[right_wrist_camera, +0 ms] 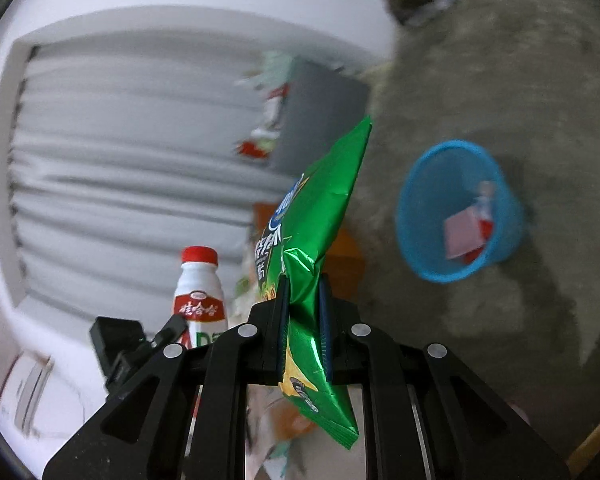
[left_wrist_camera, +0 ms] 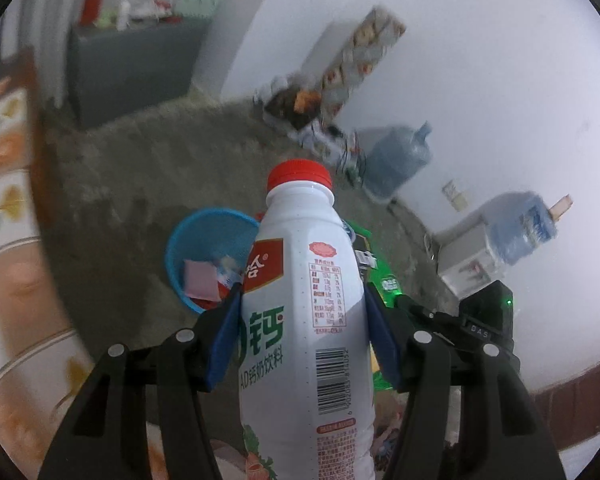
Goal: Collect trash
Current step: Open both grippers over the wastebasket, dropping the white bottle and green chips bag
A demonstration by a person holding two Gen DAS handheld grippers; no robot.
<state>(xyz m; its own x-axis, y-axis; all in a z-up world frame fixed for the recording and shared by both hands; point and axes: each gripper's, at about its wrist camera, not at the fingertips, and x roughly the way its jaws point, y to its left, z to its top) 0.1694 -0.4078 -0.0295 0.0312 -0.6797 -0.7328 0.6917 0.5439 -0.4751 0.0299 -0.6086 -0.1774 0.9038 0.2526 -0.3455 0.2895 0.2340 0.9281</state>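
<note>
While your left tool [left_wrist_camera: 304,320] clamps the white, red-capped plastic bottle [left_wrist_camera: 300,280], your right tool [right_wrist_camera: 305,320] pinches the crinkled green foil snack bag [right_wrist_camera: 320,216] (blue mesh bin [right_wrist_camera: 460,184] on the floor beyond).

White red-capped bottle [left_wrist_camera: 300,320], green bag [right_wrist_camera: 320,220], blue basket [right_wrist_camera: 458,210].

The left wrist camera sits close behind its own fingers, looking steeply down at the concrete floor and the blue bin [left_wrist_camera: 212,256], with the white wall beyond. The right wrist camera looks out flatter and rolled over, so the floor fills its right side and the curtain [right_wrist_camera: 132,168] its left. Both views share the bin [right_wrist_camera: 458,210], the grey cabinet [left_wrist_camera: 132,68] and the white bottle [right_wrist_camera: 199,296].
</note>
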